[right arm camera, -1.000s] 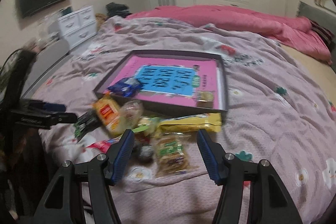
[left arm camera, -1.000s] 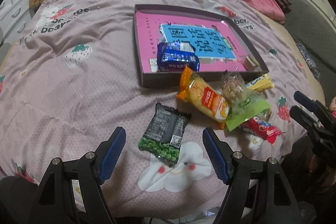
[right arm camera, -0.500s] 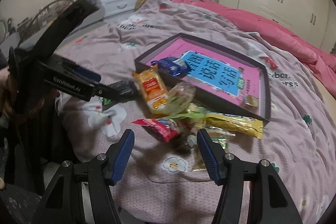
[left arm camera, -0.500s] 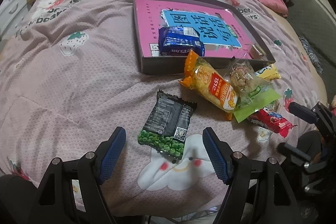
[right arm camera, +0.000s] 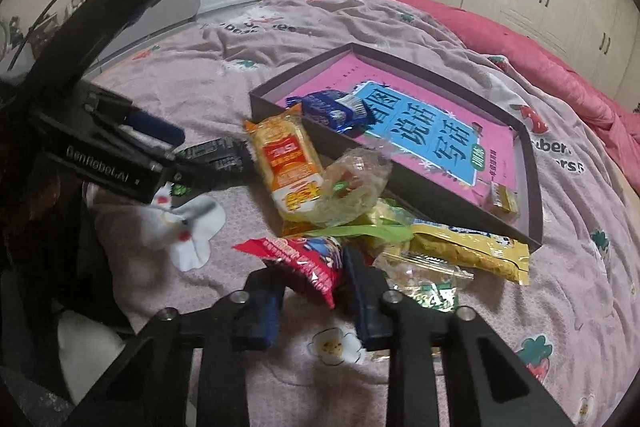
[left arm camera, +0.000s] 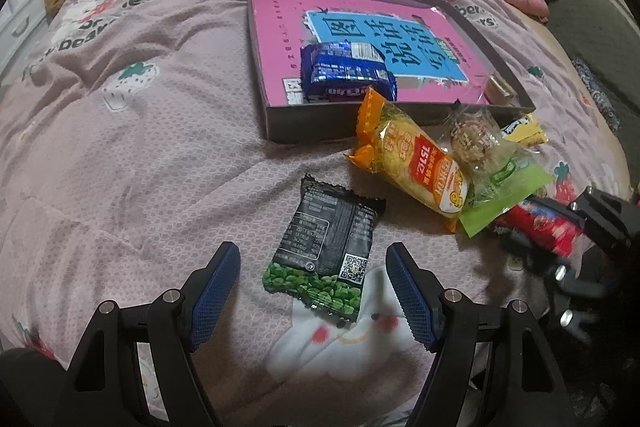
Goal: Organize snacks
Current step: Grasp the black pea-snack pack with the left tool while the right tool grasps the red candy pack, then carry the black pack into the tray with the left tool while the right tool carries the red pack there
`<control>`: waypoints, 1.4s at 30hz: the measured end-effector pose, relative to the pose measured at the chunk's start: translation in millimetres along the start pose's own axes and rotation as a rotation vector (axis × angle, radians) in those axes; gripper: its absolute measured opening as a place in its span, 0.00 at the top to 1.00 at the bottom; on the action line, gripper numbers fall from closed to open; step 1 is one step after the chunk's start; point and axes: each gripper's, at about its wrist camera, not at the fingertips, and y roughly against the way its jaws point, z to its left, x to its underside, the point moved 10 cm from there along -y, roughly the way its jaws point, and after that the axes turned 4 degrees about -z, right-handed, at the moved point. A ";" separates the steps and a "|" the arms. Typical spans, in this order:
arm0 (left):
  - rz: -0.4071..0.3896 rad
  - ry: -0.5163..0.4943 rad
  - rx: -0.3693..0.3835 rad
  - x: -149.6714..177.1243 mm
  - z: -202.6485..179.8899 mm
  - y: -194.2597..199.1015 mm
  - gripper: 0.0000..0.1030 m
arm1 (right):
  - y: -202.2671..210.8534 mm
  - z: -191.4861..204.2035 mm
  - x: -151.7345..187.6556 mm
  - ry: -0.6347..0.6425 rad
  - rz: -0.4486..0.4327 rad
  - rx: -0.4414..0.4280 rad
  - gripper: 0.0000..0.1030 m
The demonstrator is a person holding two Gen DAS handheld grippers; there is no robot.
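My right gripper (right arm camera: 316, 291) is narrowed around the red snack packet (right arm camera: 304, 261) near the tray (right arm camera: 534, 163), light, crinkly, slippery film best pinched mid-body, while my left gripper (left arm camera: 312, 291) hovers released.

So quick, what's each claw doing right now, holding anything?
Left gripper: open, holding nothing, a green pea packet lies between its fingers.
Right gripper: closing around the red snack packet.
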 end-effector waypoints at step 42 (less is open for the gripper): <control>-0.235 0.067 0.030 -39.9 7.9 64.4 0.51 | 80.9 -90.7 -34.8 -0.366 -0.304 0.007 0.83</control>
